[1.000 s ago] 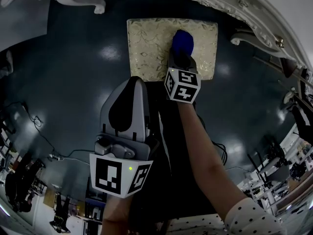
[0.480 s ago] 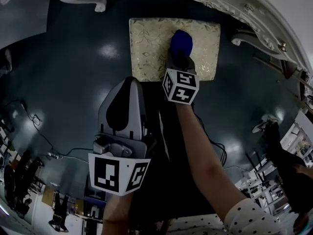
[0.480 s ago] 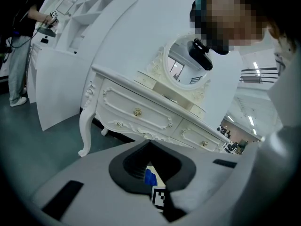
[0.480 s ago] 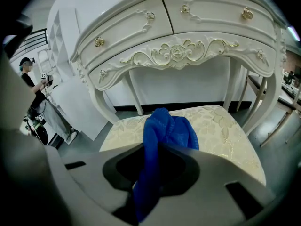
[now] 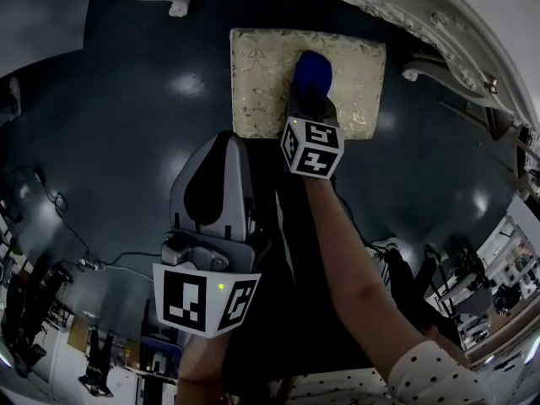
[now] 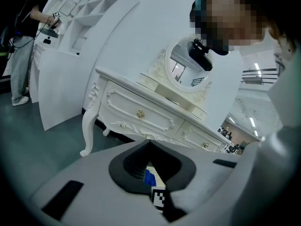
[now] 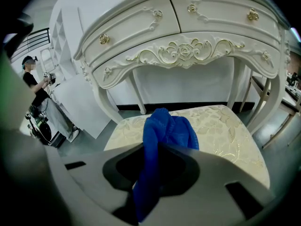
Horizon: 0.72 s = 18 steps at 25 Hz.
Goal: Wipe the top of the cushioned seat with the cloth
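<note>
The cushioned seat (image 5: 261,83) is a cream, leaf-patterned pad in front of a white dressing table; its top (image 7: 221,131) fills the middle of the right gripper view. A blue cloth (image 5: 313,75) hangs bunched from my right gripper (image 5: 313,99), which is shut on it and held over the seat's near right part. The cloth (image 7: 162,131) rises between the jaws in the right gripper view. My left gripper (image 5: 218,163) is held back over the dark floor, jaws closed with nothing in them; through their gap the cloth (image 6: 149,177) shows far off.
The white carved dressing table (image 7: 188,41) stands just behind the seat, its legs (image 7: 240,86) at both sides. Its edge (image 5: 405,11) curves along the top of the head view. Dark floor (image 5: 126,116) surrounds the seat. A person (image 7: 34,86) stands far left.
The seat has shifted slightly right and down in the head view. The right gripper with the cloth stays over the same part of the seat; the left gripper has not moved.
</note>
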Each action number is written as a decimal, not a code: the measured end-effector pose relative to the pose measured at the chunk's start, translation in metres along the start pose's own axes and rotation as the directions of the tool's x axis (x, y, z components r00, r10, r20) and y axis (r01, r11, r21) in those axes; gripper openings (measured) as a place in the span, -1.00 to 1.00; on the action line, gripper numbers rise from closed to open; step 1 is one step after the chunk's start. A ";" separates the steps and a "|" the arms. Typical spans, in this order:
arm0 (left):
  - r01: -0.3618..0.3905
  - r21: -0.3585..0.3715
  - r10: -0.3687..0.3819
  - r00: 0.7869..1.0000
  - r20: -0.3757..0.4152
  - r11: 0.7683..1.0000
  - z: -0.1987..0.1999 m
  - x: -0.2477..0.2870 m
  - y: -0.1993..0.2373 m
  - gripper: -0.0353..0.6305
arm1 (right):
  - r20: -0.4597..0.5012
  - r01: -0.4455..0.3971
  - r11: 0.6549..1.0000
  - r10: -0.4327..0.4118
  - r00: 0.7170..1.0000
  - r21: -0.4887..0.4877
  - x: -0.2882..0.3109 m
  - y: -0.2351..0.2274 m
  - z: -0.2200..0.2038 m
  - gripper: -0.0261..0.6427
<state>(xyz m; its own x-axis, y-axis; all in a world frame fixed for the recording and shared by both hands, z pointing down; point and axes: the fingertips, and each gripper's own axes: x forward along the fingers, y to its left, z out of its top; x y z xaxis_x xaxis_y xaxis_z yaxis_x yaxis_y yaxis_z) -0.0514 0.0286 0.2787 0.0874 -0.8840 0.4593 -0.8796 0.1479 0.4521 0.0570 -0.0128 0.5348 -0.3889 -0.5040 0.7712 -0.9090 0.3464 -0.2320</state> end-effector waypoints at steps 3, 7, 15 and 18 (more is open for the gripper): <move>-0.002 -0.003 0.002 1.000 0.002 1.000 -0.001 -0.002 0.003 -0.90 | 0.000 -0.015 1.000 0.015 1.000 -0.008 0.001 0.007 -0.001 -0.69; -0.006 -0.009 0.006 1.000 0.006 1.000 0.002 -0.004 0.006 -0.90 | -0.009 -0.034 0.999 0.034 0.999 -0.030 0.002 0.018 -0.002 -0.69; -0.021 -0.024 0.022 1.000 0.012 0.999 0.003 -0.009 0.017 -0.90 | -0.010 -0.053 0.998 0.053 0.999 -0.045 0.006 0.037 -0.004 -0.69; -0.027 -0.027 0.028 0.999 0.018 0.999 0.005 -0.010 0.021 -0.91 | -0.010 -0.056 0.998 0.056 0.998 -0.027 0.006 0.042 -0.004 -0.69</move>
<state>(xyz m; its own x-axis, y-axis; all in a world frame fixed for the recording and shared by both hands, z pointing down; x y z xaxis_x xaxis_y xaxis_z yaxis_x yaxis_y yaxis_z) -0.0729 0.0384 0.2791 0.0545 -0.8872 0.4581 -0.8687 0.1841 0.4599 0.0166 0.0021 0.5322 -0.4374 -0.4760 0.7630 -0.8814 0.3954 -0.2586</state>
